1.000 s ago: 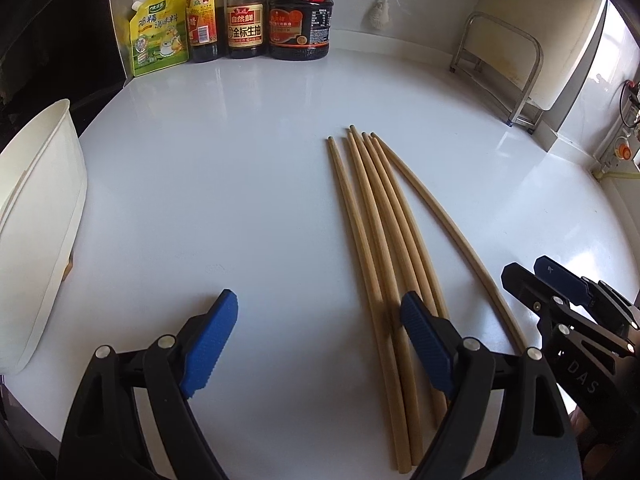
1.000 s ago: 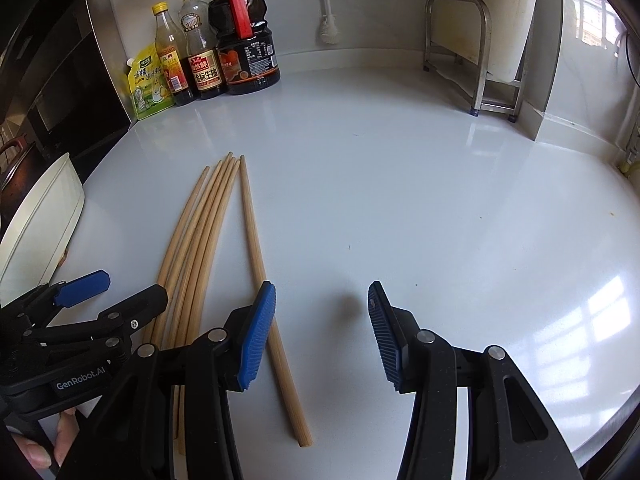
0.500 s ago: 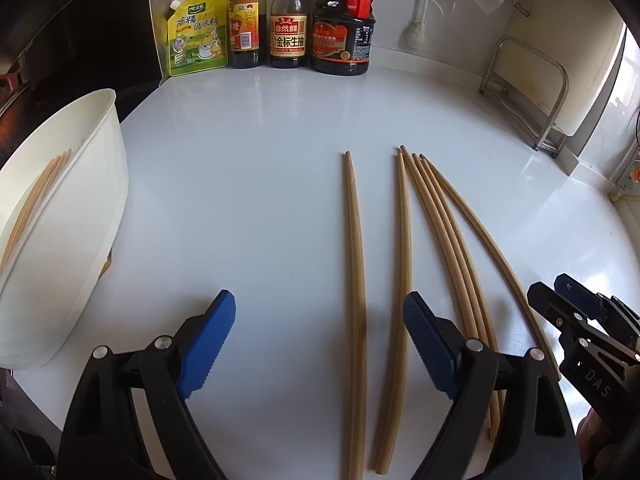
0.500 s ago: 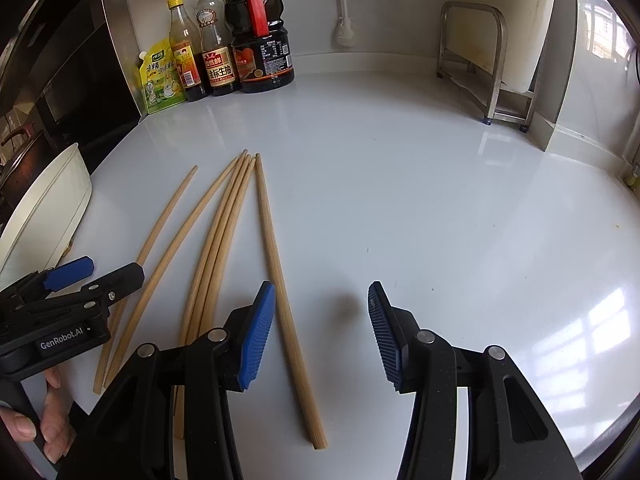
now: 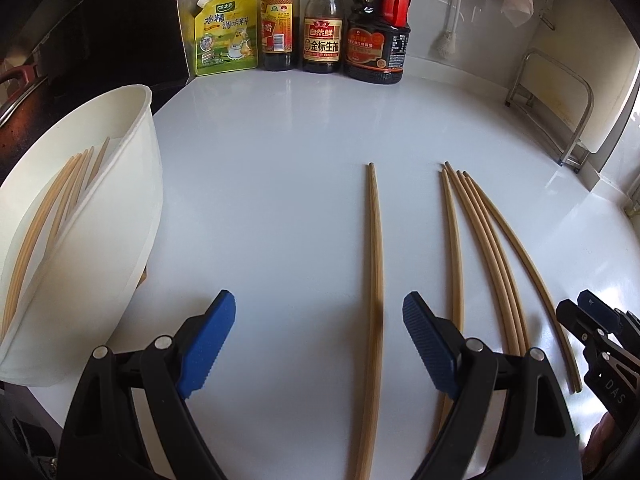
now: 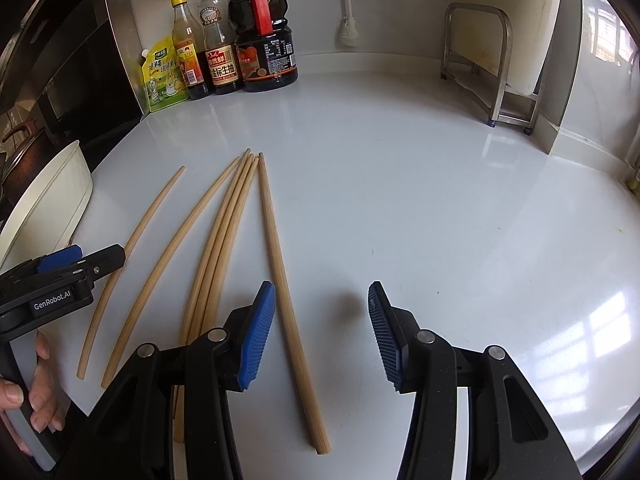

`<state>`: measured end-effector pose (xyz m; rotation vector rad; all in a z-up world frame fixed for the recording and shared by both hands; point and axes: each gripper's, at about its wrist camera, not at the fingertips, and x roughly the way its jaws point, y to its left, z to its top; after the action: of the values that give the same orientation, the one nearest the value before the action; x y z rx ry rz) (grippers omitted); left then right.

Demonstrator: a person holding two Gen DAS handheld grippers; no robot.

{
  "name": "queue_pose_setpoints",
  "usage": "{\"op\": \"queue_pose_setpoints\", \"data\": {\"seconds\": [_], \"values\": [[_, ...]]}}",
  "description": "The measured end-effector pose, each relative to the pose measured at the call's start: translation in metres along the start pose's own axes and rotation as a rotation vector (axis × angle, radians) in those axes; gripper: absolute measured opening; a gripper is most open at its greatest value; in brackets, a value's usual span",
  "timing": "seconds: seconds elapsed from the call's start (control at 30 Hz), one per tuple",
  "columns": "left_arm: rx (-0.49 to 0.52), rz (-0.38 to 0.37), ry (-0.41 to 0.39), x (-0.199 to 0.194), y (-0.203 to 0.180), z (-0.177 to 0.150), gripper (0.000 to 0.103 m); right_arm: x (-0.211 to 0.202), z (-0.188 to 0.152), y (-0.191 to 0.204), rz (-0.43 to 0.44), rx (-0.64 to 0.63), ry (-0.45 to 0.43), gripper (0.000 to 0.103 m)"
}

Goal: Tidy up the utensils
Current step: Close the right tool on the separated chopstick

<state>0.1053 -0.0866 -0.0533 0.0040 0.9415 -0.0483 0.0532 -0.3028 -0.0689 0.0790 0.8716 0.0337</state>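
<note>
Both grippers gape wide over the chopsticks [image 5: 476, 240].
Long, pale, wooden — one [image 5: 374, 280] lies apart between the left gripper [image 5: 318, 344] pads; the right gripper [image 6: 322, 332] holds nothing.

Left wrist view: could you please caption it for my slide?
Open left gripper straddles a lone chopstick; white bin alongside.

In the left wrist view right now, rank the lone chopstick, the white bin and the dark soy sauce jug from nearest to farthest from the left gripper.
From the left gripper:
1. Lone chopstick, lying between its open fingers.
2. White bin, on the left, already holding chopsticks.
3. Dark soy sauce jug, at the back wall.
</note>
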Motion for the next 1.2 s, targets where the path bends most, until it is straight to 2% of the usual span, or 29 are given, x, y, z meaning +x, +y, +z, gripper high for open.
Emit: {"op": "queue_pose_setpoints", "data": {"seconds": [0.6,0.77,0.97,1.13,1.2], "values": [[0.040,0.012,-0.006,0.001,0.003,-0.006,0.085,0.007,0.005,0.012,-0.056,-0.086,-0.003,0.050],[0.049,-0.022,0.014,-0.001,0.000,-0.011,0.085,0.012,0.006,0.011,-0.040,-0.098,0.012,0.050],[0.052,-0.010,0.032,0.005,-0.003,-0.012,0.086,0.017,0.009,0.016,-0.055,-0.140,0.022,0.050],[0.059,-0.015,0.026,0.006,-0.007,-0.014,0.086,0.020,0.010,0.022,-0.033,-0.171,0.024,0.050],[0.066,-0.019,0.020,0.005,-0.010,-0.014,0.083,0.021,0.010,0.025,-0.011,-0.179,0.028,0.048]]}}
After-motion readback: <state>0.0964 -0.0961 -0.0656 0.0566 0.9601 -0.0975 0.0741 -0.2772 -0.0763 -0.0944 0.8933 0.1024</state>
